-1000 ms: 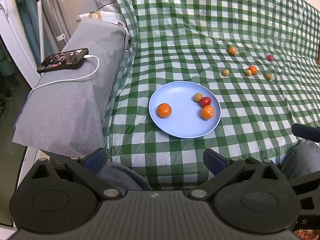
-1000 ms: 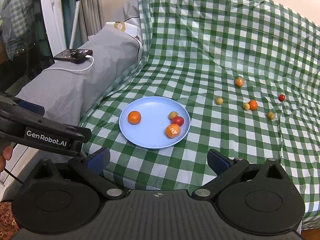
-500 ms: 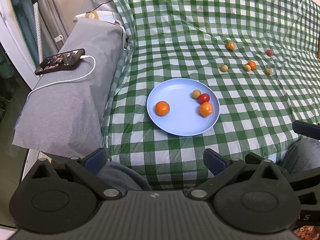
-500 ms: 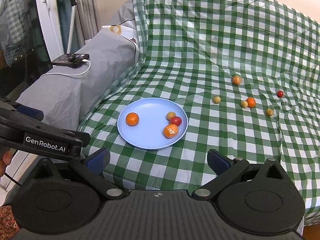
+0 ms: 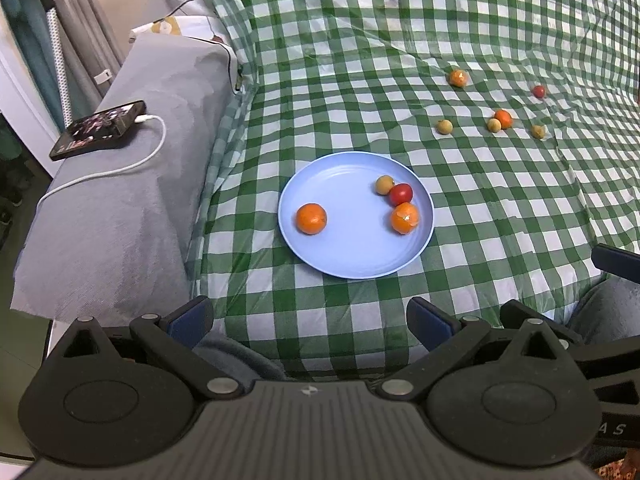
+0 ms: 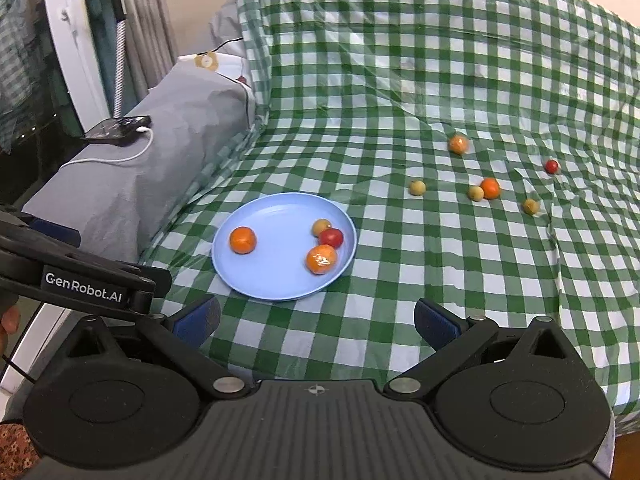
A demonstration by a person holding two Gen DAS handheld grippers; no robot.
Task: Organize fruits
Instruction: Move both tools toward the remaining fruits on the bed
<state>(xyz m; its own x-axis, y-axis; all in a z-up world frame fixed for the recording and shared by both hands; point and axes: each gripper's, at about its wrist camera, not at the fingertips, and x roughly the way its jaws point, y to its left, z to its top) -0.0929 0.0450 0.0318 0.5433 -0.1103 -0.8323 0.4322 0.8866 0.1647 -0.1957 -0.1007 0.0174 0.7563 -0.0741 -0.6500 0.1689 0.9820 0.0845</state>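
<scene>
Far left of the blue plate (image 5: 352, 256): a black phone (image 5: 98, 130) with a white charging cable (image 5: 120, 166), lying on a grey-covered ledge (image 5: 120, 220). Green-and-white checked cloth (image 5: 360, 60) under everything else.

On the plate, left side: one orange (image 5: 311, 218), alone. On the plate's right side, clustered and touching: a small yellowish fruit (image 5: 385, 184), a red cherry tomato (image 5: 401, 194), and a second orange (image 5: 405, 218) with a shiny patch, possibly a wrapper or sticker, hard to tell.

Beyond the plate to the right, loose on the cloth: a yellowish fruit (image 5: 444, 126) nearest the plate, an orange (image 5: 457, 78) farther back, then a yellowish fruit (image 5: 494, 124) touching an orange (image 5: 503, 118), another yellowish fruit (image 5: 538, 131), and a red tomato (image 5: 539, 91) farthest from the plate.

Left gripper (image 5: 310, 320) spread wide, holding nothing, short of the plate's near rim. Right gripper (image 6: 316, 322) likewise wide and empty, also short of the plate, with the other tool's black body marked GenRobot.AI crossing its left side.
</scene>
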